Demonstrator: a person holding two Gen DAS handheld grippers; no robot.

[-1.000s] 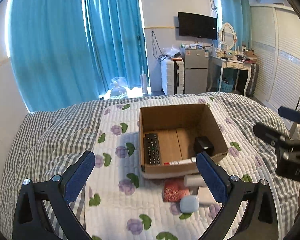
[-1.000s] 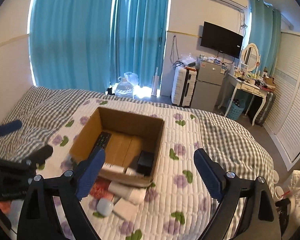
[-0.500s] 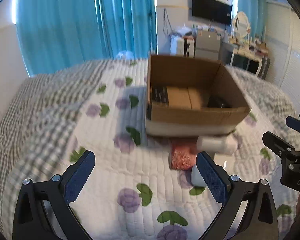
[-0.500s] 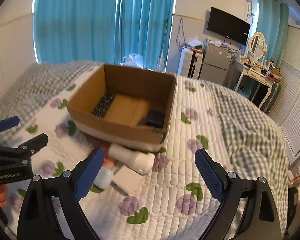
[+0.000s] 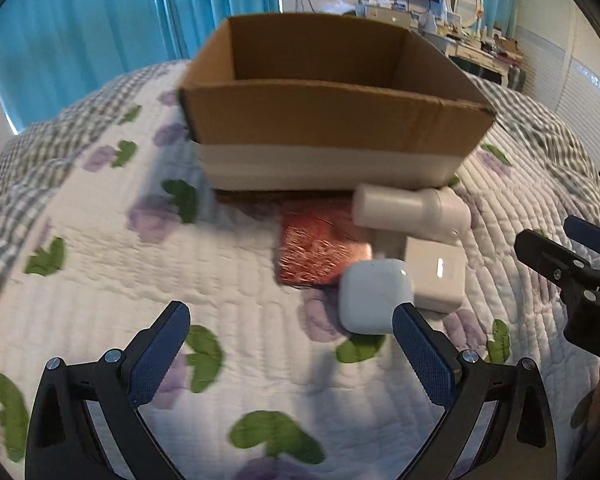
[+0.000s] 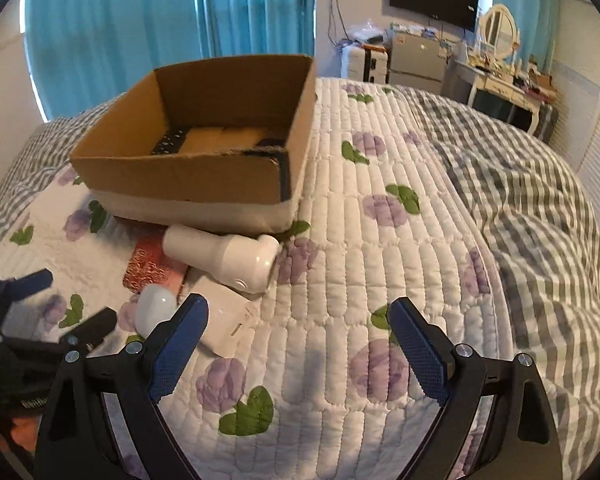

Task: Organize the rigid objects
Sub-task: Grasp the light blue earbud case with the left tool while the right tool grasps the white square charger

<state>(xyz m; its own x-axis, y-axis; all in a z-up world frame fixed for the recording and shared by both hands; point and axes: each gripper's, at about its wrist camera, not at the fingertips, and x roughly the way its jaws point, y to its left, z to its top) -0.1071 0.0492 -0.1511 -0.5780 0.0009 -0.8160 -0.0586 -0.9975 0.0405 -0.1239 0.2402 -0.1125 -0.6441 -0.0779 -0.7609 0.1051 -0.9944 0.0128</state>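
An open cardboard box stands on the quilted bed; a black remote lies inside. In front of it lie a white cylindrical device, a shiny red packet, a flat white box and a white earbud case. My left gripper is open and empty, low over the quilt, its right finger beside the earbud case. My right gripper is open and empty, right of the items.
The bed carries a white flowered quilt over a grey checked cover. Blue curtains, a small fridge and a dressing table stand beyond the bed. The right gripper shows at the right edge of the left wrist view.
Both grippers have dropped and moved in toward the items in front of the box. The box and items look much larger. Both stay open.
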